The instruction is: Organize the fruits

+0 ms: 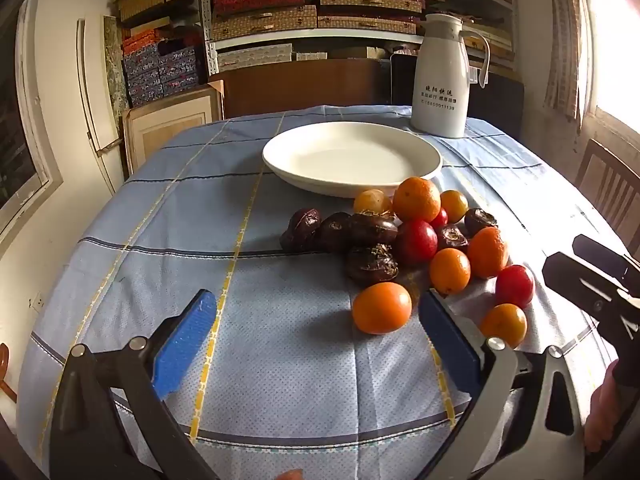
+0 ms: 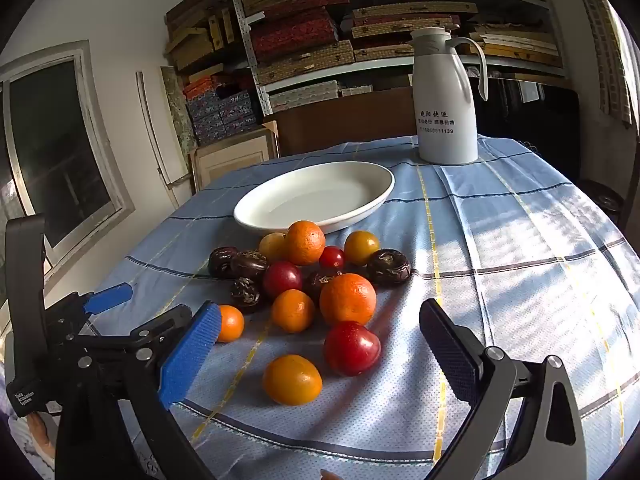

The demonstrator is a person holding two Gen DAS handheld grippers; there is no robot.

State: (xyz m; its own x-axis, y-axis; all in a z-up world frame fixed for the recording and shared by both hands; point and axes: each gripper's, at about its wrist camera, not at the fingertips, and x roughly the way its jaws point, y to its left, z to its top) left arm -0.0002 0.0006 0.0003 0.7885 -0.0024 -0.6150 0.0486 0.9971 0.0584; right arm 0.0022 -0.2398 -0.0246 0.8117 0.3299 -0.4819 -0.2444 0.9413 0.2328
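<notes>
Item 1, nearest to you: right gripper [image 2: 320,344], fingers spread wide, holding nothing, hovering low over the near edge of the table [image 2: 540,240]. An orange fruit [image 2: 292,379] and a red fruit [image 2: 351,347] lie between its blue pad and black pad, untouched.

Item 2: left gripper [image 1: 320,320], likewise released and unloaded, just beside its partner on the near edge. One small orange fruit [image 1: 382,307] sits just inside its right-hand pad.

Item 3: fruit pile [image 2: 312,276], loose on the blue checked tablecloth [image 1: 160,220], mid-table. Contents: several oranges of mixed size, red round fruits, yellow round fruits, and dark wrinkled ones, mostly touching each other.

Item 4: white plate [image 1: 280,160], beyond the pile toward the far edge, its near rim just beside the farthest fruits. Nothing lies in it.

Item 5: white jug [image 1: 438,80], upright near the far right edge.

Status, as judged: sorting not yet begun; you are at the approach for a first pick. Your next move calls for lowering one gripper around a single outlying fruit, closing gently so it does not roll, then carrying it to the plate.
</notes>
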